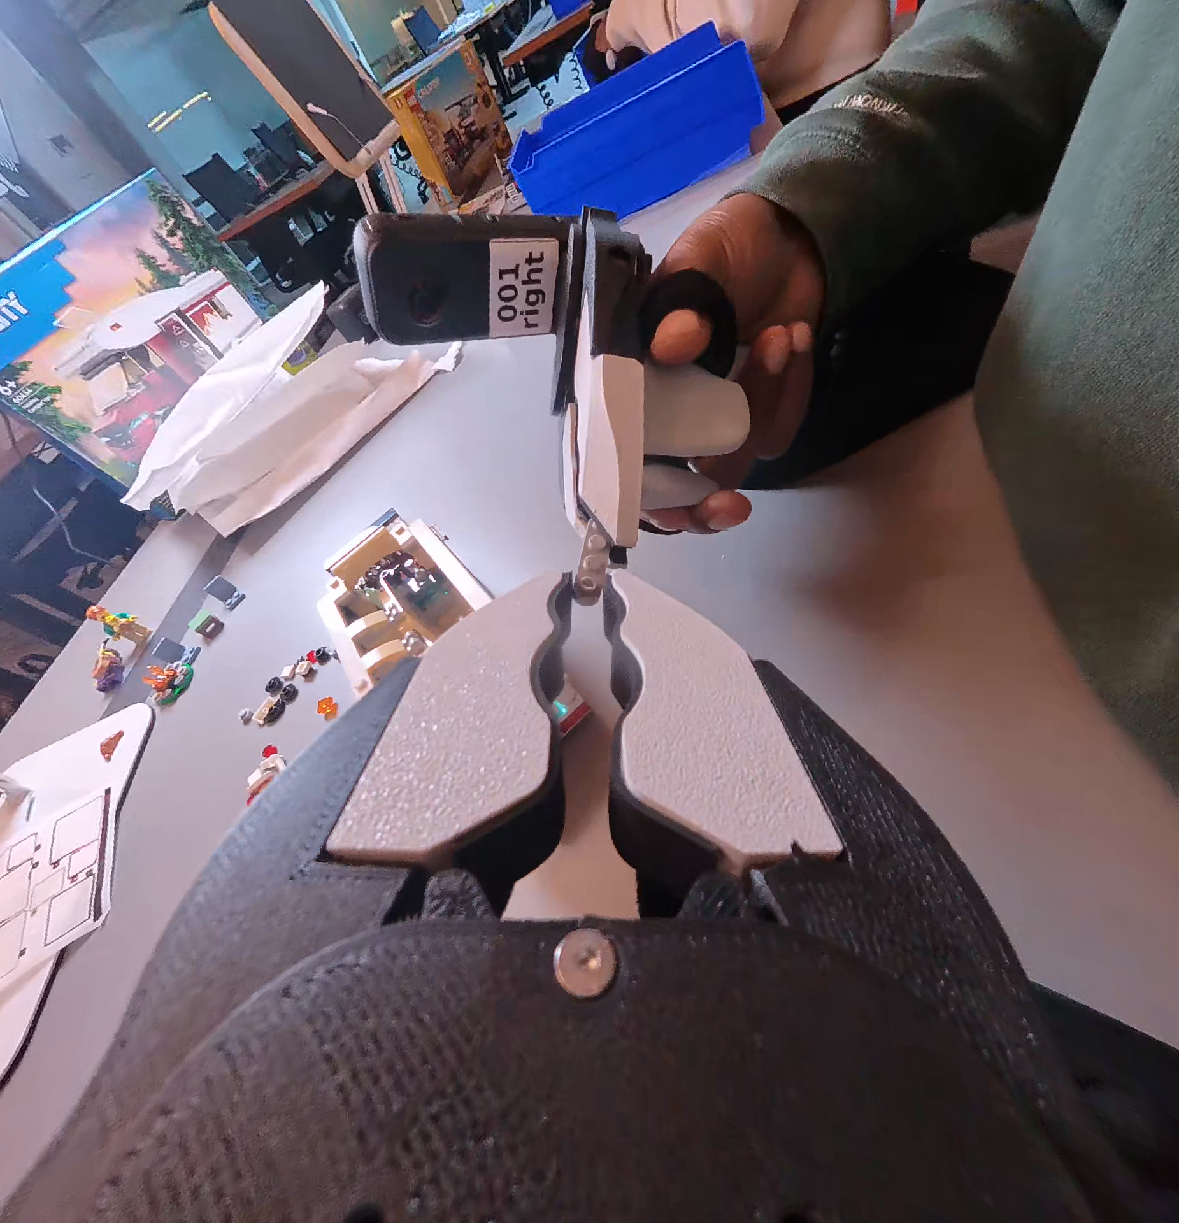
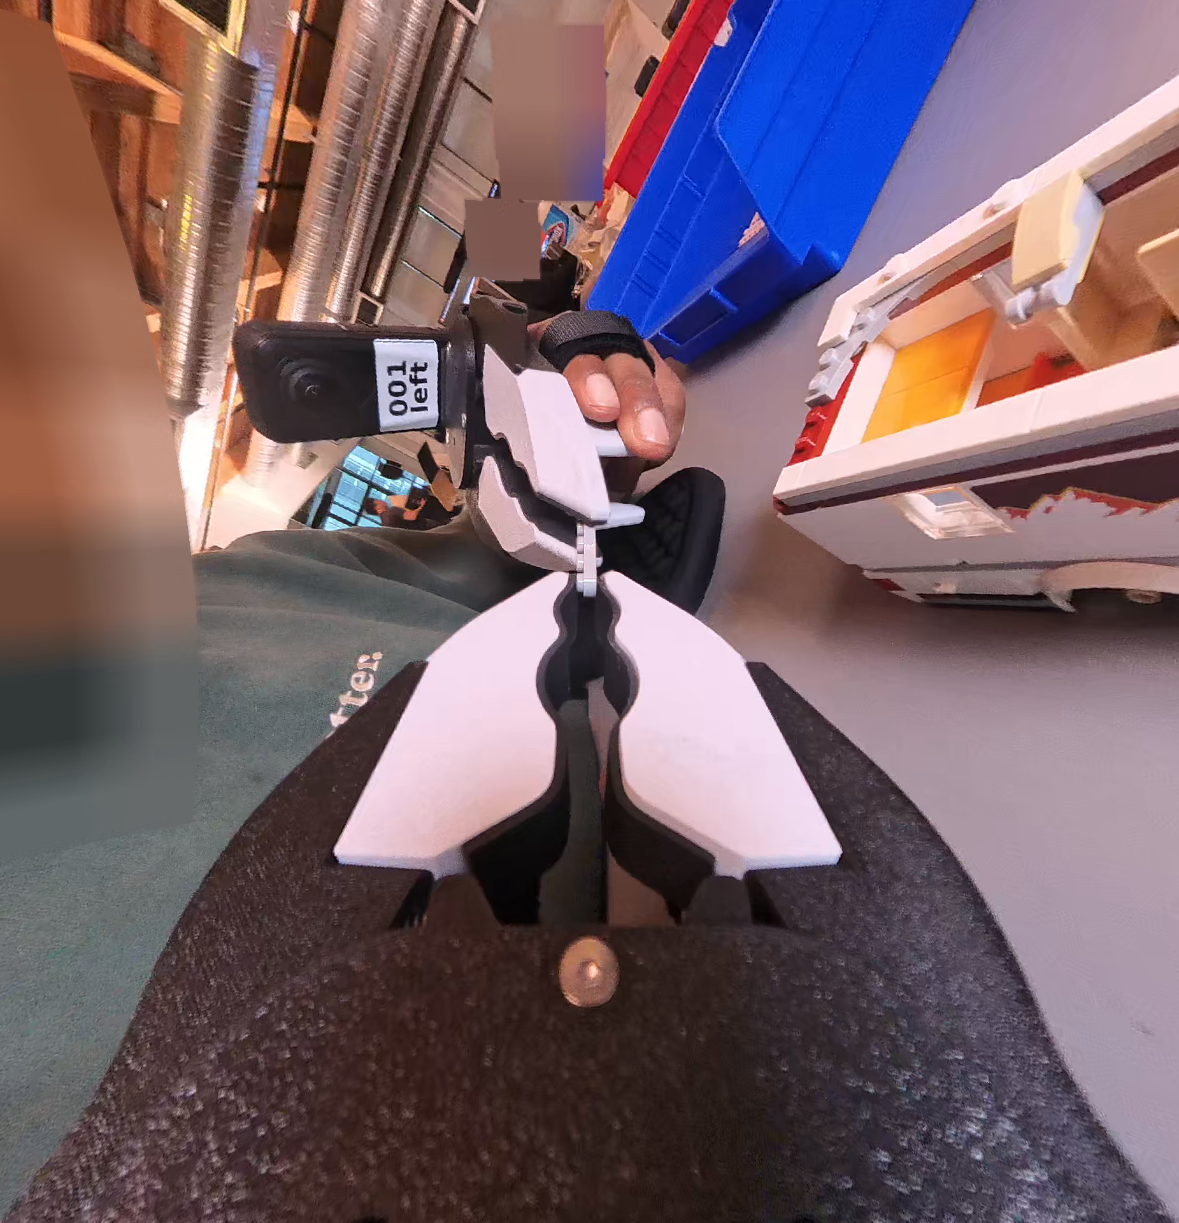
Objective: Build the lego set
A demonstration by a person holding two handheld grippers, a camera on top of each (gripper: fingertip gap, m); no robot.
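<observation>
Left gripper [image 1: 588, 582]: pale grey textured fingers [image 1: 480, 715], black ribbed body, silver screw [image 1: 584, 961]; green sleeve [image 1: 904, 132].

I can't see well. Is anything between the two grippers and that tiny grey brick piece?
Nothing visible. The left gripper and the right gripper each pinch one end of the grey studded piece above the table.

My left tongs [image 1: 588, 586] and right tongs [image 2: 588, 586] meet tip to tip at mid-frame, both nipped on one small grey studded plate [image 1: 592, 562]. My hands [image 1: 739, 370] grip the handles; green sleeves [image 1: 904, 165] trail back.
</observation>
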